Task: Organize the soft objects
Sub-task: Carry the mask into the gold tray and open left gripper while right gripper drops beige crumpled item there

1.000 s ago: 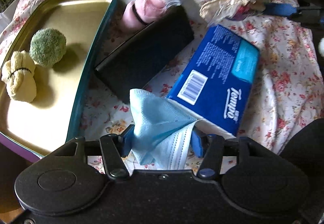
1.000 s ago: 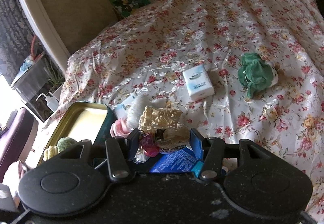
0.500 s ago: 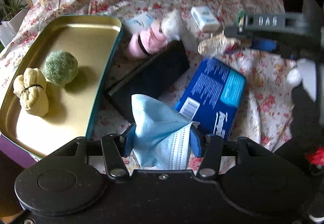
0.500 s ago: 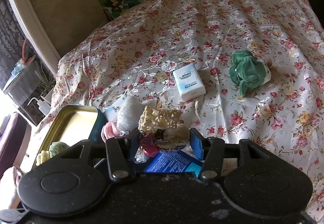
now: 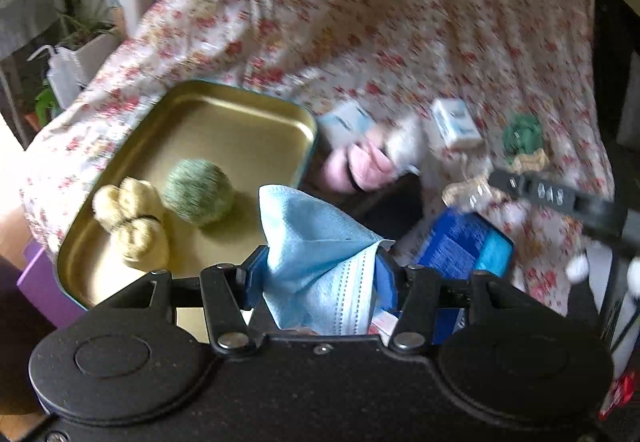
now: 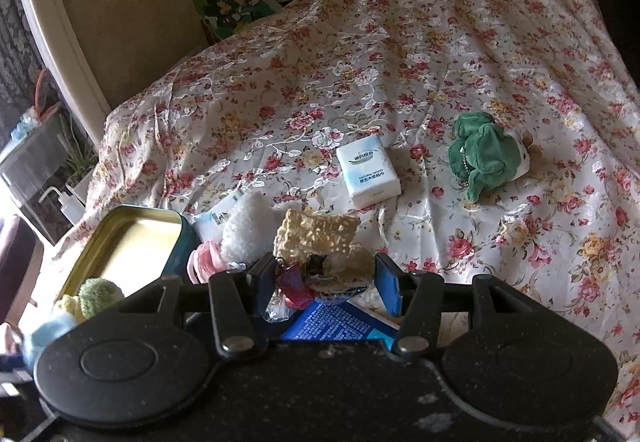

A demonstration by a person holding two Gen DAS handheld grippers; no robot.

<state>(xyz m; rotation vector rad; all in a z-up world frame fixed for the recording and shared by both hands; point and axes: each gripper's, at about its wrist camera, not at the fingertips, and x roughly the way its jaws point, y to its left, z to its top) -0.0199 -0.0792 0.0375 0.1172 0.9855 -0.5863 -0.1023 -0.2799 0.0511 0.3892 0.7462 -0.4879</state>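
The far half of the floral bedspread (image 6: 460, 42) lies open, with only a white tissue pack (image 6: 368, 171) and a green plush toy (image 6: 486, 156) on it, well apart from each other; the near left corner is crowded. My left gripper (image 5: 320, 274) is clamped on a crumpled light-blue face mask (image 5: 316, 242), which hangs above the near right rim of the gold tin tray (image 5: 248, 130). My right gripper (image 6: 326, 280) is clamped on a beige spongy wad with a red scrap (image 6: 320, 242), over a blue Tempo tissue pack (image 6: 336, 324). Since a second ago the left one has lifted and swung toward the tray, so the blue pack, then straight behind the mask, now sits off to the right and the tray fills more of the view; the right one has barely shifted. Inside the tray lie a green fuzzy ball (image 5: 198, 191) and a pale yellow bundle (image 5: 134, 224) tied with a dark band, touching each other by the left wall. Just beyond the tray's right rim lie a pink roll (image 5: 360, 170), a white fluffy piece (image 6: 246, 228) and a second small tissue pack (image 5: 346, 122).
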